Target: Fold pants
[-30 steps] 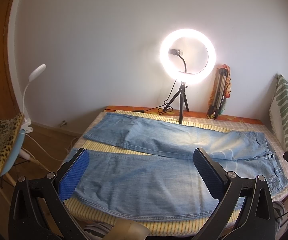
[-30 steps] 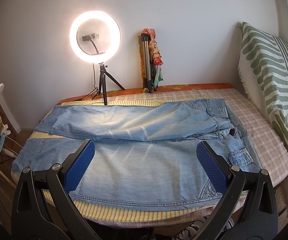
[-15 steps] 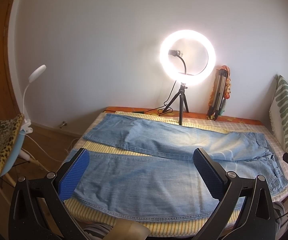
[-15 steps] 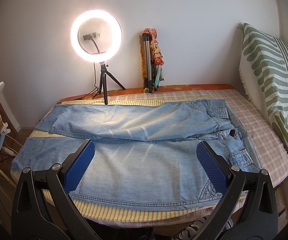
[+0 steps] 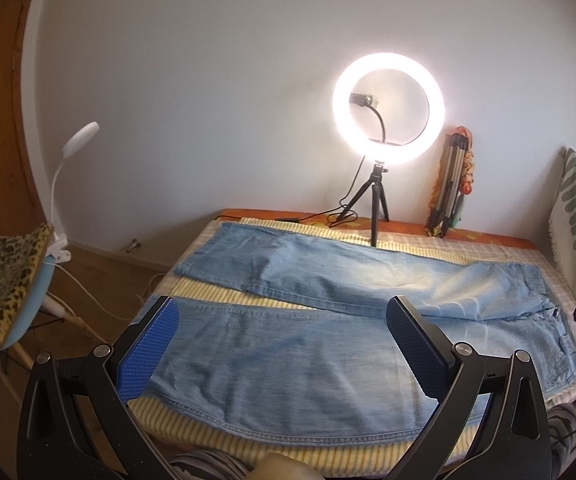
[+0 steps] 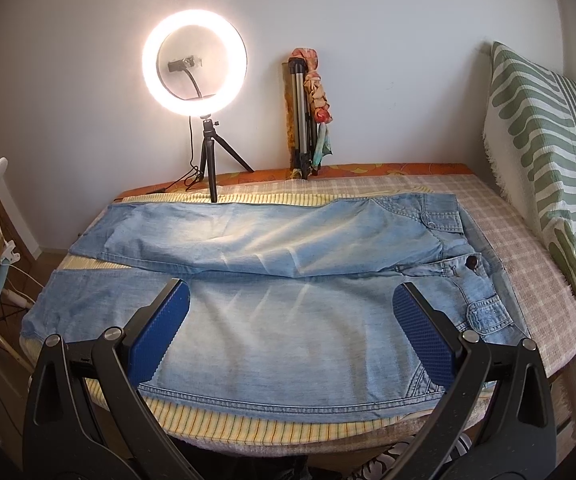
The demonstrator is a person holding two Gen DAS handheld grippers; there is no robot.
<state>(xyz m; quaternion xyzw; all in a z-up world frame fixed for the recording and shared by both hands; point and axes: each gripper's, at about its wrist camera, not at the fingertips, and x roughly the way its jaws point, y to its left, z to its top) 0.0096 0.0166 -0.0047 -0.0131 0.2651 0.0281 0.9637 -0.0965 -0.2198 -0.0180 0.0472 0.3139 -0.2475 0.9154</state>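
Light blue jeans (image 5: 288, 344) lie flat across the bed, legs spread apart, waistband at the right and hems at the left. The same jeans (image 6: 288, 320) fill the middle of the right wrist view, with a dark button (image 6: 472, 261) at the waist. My left gripper (image 5: 281, 354) hovers open above the near leg, close to the hem end, holding nothing. Over the near leg's thigh part my right gripper (image 6: 292, 332) is open too, its blue pads (image 6: 159, 330) wide apart. Neither gripper touches the cloth.
A lit ring light on a small tripod (image 5: 388, 108) stands at the bed's back edge, a folded tripod (image 6: 304, 120) leaning beside it. A green-striped cushion (image 6: 548, 152) rises at the right. A chair with leopard cloth (image 5: 3, 284) and clip lamp stands at the left.
Both views shift very slightly; the grippers stay open and the jeans have not moved.
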